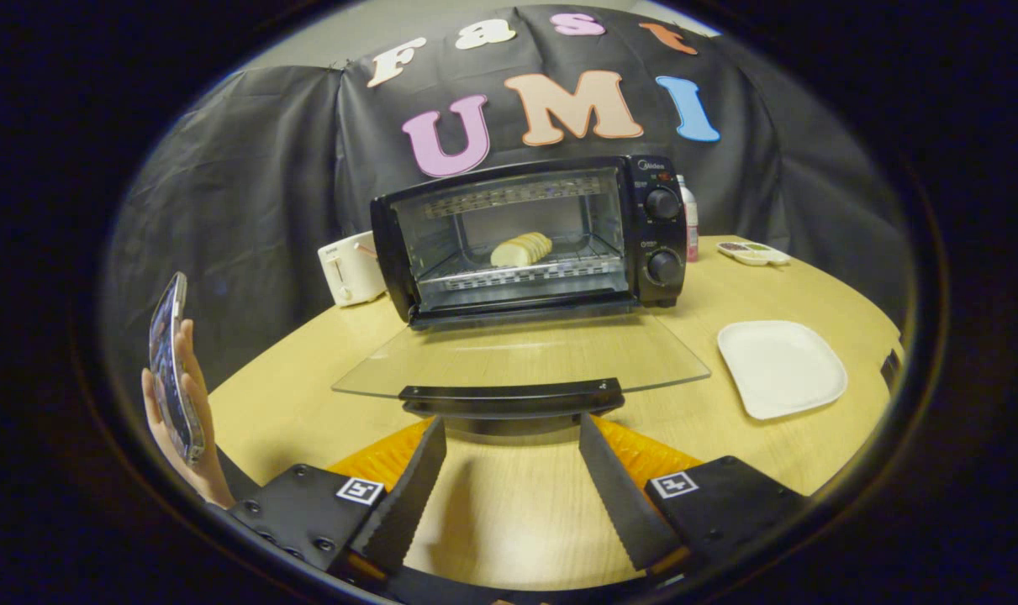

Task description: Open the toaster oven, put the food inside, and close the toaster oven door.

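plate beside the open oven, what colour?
White, plain, no pattern. The plate shows best in the gripper view, on the table beyond the open gripper.

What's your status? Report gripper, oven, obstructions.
Gripper open, fingertips at the door handle, gripping nothing. Toaster oven door folded down flat; bread on the rack inside. Nothing seen in the door's upswing.

Dim, soft overhead light, glare on glass door (521,357), fisheye warp at edges, sharp centre.

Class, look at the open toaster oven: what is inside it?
Sliced bread lies on the wire rack inside the oven. The tray beneath is partly hidden. The open hand-held gripper waits just short of the lowered door.
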